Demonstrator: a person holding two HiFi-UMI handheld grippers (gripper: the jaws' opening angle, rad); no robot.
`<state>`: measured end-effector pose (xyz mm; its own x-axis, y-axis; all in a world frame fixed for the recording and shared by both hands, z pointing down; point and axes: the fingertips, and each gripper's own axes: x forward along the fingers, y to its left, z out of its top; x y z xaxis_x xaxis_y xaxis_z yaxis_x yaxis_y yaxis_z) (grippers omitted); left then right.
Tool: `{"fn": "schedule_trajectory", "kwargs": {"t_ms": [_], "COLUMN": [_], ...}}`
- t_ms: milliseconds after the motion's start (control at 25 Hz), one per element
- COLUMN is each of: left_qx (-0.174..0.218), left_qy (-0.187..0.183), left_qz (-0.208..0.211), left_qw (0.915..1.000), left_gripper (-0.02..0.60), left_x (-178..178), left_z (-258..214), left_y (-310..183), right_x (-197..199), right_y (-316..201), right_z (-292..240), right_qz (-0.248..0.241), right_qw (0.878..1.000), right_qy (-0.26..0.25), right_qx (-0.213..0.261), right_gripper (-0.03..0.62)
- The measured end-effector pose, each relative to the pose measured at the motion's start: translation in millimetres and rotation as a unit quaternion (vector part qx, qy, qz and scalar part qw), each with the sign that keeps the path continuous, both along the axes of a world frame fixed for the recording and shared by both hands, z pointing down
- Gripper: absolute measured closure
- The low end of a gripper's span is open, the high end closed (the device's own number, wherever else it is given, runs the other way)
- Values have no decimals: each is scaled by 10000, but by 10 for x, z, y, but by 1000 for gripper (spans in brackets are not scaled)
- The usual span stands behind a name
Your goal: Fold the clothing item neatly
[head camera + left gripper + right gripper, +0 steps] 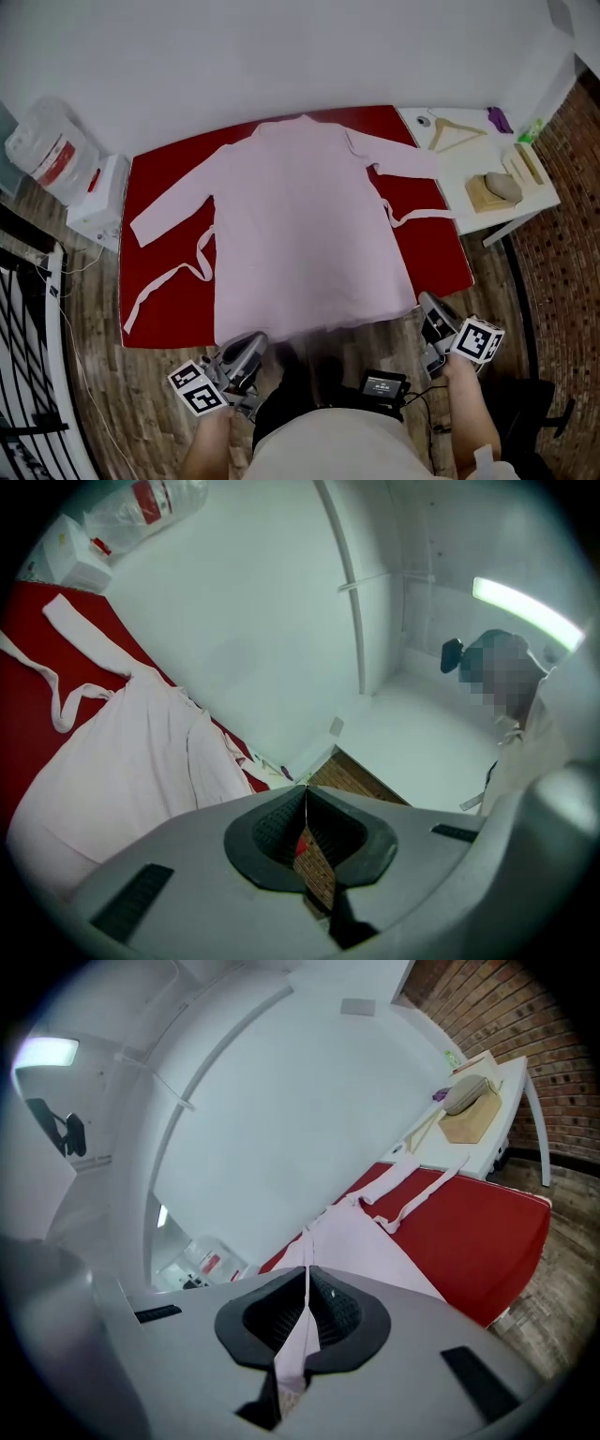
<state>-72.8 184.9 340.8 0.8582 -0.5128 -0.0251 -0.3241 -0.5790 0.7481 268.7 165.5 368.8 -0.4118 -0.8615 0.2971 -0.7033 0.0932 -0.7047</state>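
Barely started tbh: the long pale pink cloth robe (309,225) lies flat, zero folds. Right gripper (307,1267) is clamped on its hem; left gripper (306,789) is closed on nothing.

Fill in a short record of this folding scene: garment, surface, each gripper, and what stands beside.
garment: pale pink cloth robe, spread flat, sleeves and belt ties out
surface: red rectangular tabletop
left gripper: jaws together by the hem's corner, no cloth seen between them
right gripper: jaws shut on the robe's near hem
beside: white side table with a wooden clothes hanger on it
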Motion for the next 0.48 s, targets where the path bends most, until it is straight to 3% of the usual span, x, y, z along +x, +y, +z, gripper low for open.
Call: {"fn": "schedule_trajectory", "kwargs": {"t_ms": [480], "left_qx": [52], "left_qy": [-7], "left_qz": [682], "left_qw": [9977], "left_gripper": [577], "left_x": [-318], "left_z": [98], "left_y": [-728], "right_x": [-403], "right_y": [-412], "right_z": [-188], "right_qz": [495], "right_qw": [9984], "right_qy": [198], "right_qx": [200], "right_gripper": [579]}}
